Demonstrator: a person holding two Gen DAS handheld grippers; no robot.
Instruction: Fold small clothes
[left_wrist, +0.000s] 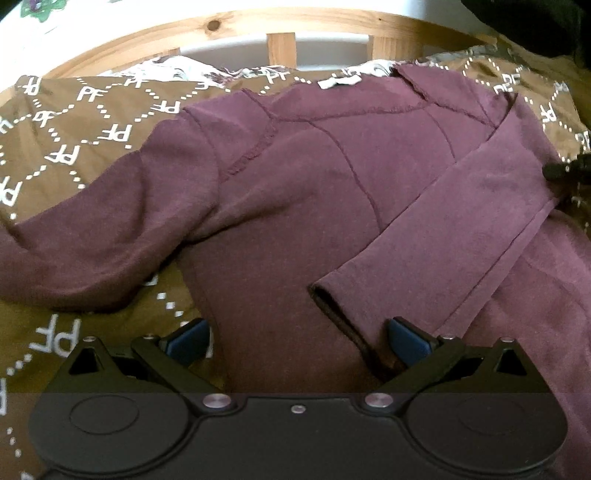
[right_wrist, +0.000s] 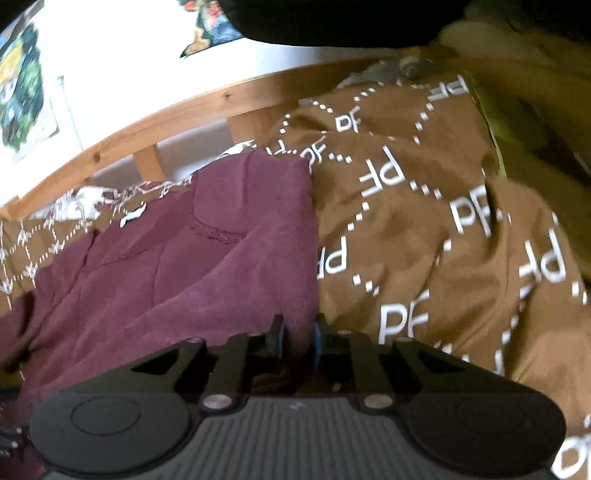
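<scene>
A maroon long-sleeved shirt (left_wrist: 295, 192) lies spread on a brown bedspread (left_wrist: 85, 122) printed with white letters. Its right sleeve (left_wrist: 424, 229) is folded across the body, with the cuff near my left gripper's right finger. Its left sleeve (left_wrist: 92, 236) trails out to the left. My left gripper (left_wrist: 297, 332) stands open over the shirt's lower body, blue pads wide apart. My right gripper (right_wrist: 298, 336) is at the shirt's (right_wrist: 177, 266) right folded edge, jaws narrow with maroon cloth filling the gap. Its black fingers (left_wrist: 565, 170) show at the right edge of the left wrist view.
A wooden bed rail (left_wrist: 221, 26) runs along the far side, with a white wall (right_wrist: 129, 66) behind it. A white patterned sheet (left_wrist: 166, 70) peeks out under the bedspread. Rumpled brown bedspread (right_wrist: 443, 240) fills the right. Something dark (right_wrist: 332, 18) hangs over the top.
</scene>
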